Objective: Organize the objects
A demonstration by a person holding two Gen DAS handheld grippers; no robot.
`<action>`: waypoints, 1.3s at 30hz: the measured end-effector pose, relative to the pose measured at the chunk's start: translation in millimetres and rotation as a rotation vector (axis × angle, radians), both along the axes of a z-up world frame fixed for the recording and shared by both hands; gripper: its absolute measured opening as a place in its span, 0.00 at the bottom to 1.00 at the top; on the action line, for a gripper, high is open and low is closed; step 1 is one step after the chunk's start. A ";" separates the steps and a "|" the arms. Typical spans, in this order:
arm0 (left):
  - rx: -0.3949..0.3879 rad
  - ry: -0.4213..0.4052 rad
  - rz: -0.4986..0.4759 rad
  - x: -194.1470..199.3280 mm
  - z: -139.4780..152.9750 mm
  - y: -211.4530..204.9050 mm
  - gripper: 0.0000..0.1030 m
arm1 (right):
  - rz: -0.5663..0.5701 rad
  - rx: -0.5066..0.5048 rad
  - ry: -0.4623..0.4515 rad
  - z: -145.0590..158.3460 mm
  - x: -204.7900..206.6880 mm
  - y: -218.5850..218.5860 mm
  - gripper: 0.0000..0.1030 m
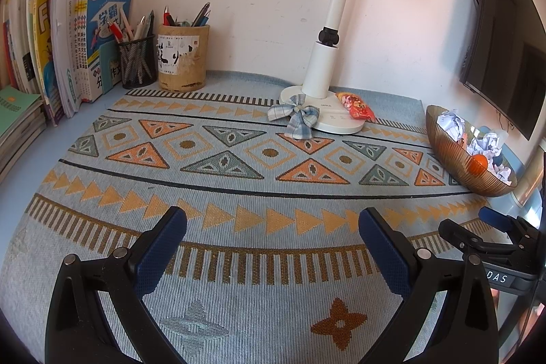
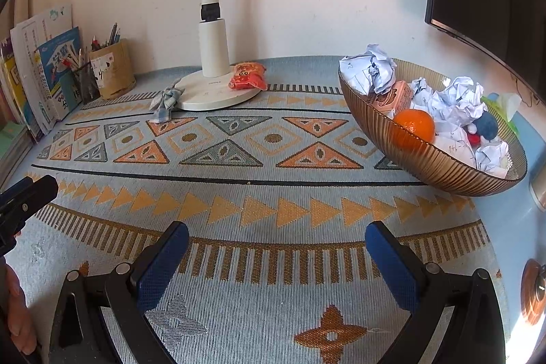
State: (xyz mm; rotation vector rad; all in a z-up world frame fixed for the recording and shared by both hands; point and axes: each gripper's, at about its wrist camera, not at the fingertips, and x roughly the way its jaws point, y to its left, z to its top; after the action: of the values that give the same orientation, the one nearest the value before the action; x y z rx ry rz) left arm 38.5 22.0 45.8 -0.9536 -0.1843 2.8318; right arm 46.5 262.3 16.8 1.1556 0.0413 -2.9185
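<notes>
Over a patterned woven mat [image 1: 239, 193]: left gripper [image 1: 273, 220] and right gripper [image 2: 276, 237], both low above the cloth, jaws spread wide, nothing between the blue pads [image 1: 160, 258]. At the back, against the wall: white desk lamp [image 1: 324, 63], round base flat on the mat. Draped over the base's left edge, a plaid bow [image 1: 297, 116]; on its right side, a red-orange snack packet [image 2: 247, 75]. Far right, well apart from the lamp: ribbed amber bowl [image 2: 426, 159], tilted toward the cameras, full of crumpled paper [image 2: 454, 98], with an orange [image 2: 414, 123], a small pink carton [image 2: 392, 98] and a blue-and-red soft item whose kind cannot be told. Back left corner: wooden pen holder [image 1: 182, 57] touching a black mesh pen cup [image 1: 136, 60], beside upright books [image 1: 85, 40].
</notes>
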 end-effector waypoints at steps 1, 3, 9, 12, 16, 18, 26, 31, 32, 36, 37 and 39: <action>0.000 0.000 0.000 0.0 0.0 0.0 0.98 | 0.000 0.000 0.000 0.0 0.0 0.0 1.00; 0.000 0.000 0.000 0.0 -0.1 0.1 0.98 | 0.000 0.000 0.000 -0.1 -0.2 0.0 1.00; 0.000 0.000 0.000 -0.1 -0.2 -0.1 0.98 | 0.001 -0.001 -0.001 -0.2 -0.2 0.1 1.00; 0.000 0.000 0.001 0.0 -0.4 -0.1 0.98 | 0.001 -0.001 0.000 -0.1 -0.2 0.2 1.00; 0.000 0.000 0.001 0.0 -0.3 -0.3 0.98 | 0.001 -0.001 -0.001 -0.1 -0.1 0.1 1.00; 0.000 0.000 0.001 -0.2 -0.3 -0.3 0.98 | 0.002 -0.001 -0.001 0.0 -0.1 -0.2 1.00; 0.001 0.000 -0.001 -0.4 -0.1 -0.2 0.98 | 0.000 0.001 -0.002 -0.2 -0.3 -0.1 1.00; 0.009 -0.018 -0.055 -2.3 -1.6 2.4 0.98 | 0.041 -0.006 -0.050 0.1 -2.9 -2.0 1.00; 0.012 -0.035 -0.083 -5.1 -0.7 3.5 0.98 | 0.069 -0.057 -0.055 6.0 -1.2 0.9 0.99; -0.018 -0.028 -0.166 -22.2 21.2 5.9 0.98 | 0.164 -0.196 0.024 64.1 -9.8 1.9 0.99; -0.021 -0.017 -0.172 -30.4 29.4 5.8 0.98 | 0.150 -0.169 0.042 78.0 -20.5 -2.2 0.99; -0.025 -0.023 -0.202 -54.7 41.4 10.2 0.98 | 0.139 -0.153 0.037 93.0 -52.3 -8.5 1.00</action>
State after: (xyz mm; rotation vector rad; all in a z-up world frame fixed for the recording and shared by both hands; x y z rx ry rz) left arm -16.2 32.2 87.2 -0.9526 -0.0517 2.6456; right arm -5.7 253.8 109.8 1.0325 -0.0959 -2.7665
